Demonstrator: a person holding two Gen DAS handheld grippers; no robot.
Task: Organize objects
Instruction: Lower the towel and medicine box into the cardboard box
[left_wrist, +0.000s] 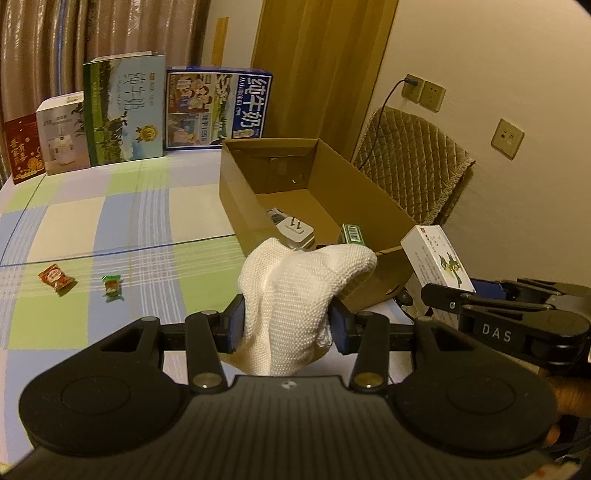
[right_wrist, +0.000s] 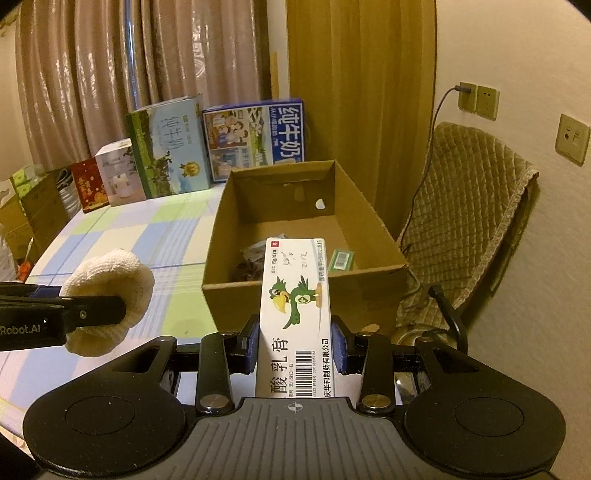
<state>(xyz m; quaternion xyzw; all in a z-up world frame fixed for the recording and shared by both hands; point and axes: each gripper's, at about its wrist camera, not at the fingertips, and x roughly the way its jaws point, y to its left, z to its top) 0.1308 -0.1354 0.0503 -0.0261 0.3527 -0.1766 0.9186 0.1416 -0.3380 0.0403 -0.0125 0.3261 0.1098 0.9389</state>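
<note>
Checked green, blue and cream tablecloth (left_wrist: 110, 221) fills the left and centre of both views. Open brown cardboard box (left_wrist: 373, 192) sits centre-right in the left wrist view, centre in the right wrist view; inside it are a white wall plug (left_wrist: 295, 230), a small green carton (left_wrist: 352, 233) and some dark bits I can't identify.

Left gripper (left_wrist: 286, 325), bottom centre of its own view: fingers closed onto a white knitted cloth (left_wrist: 295, 295), bunched up, its top edge flopping toward the box's near wall.

Right gripper (right_wrist: 295, 347), bottom centre of its view: fingers clamped on the sides of a long white medicine carton with a green bird print (right_wrist: 295, 306), its far end poking up over the box's near rim.

Red snack packet (left_wrist: 56, 277) and green snack packet (left_wrist: 112, 286) lie loose on the cloth, lower left, well apart from the box.

Risks: both grippers sit near each other at the box front, so they could bump. The floppy cloth could snag on the rim and drape outside. The long carton could strike the near wall and tip out or shove the light box.
</note>
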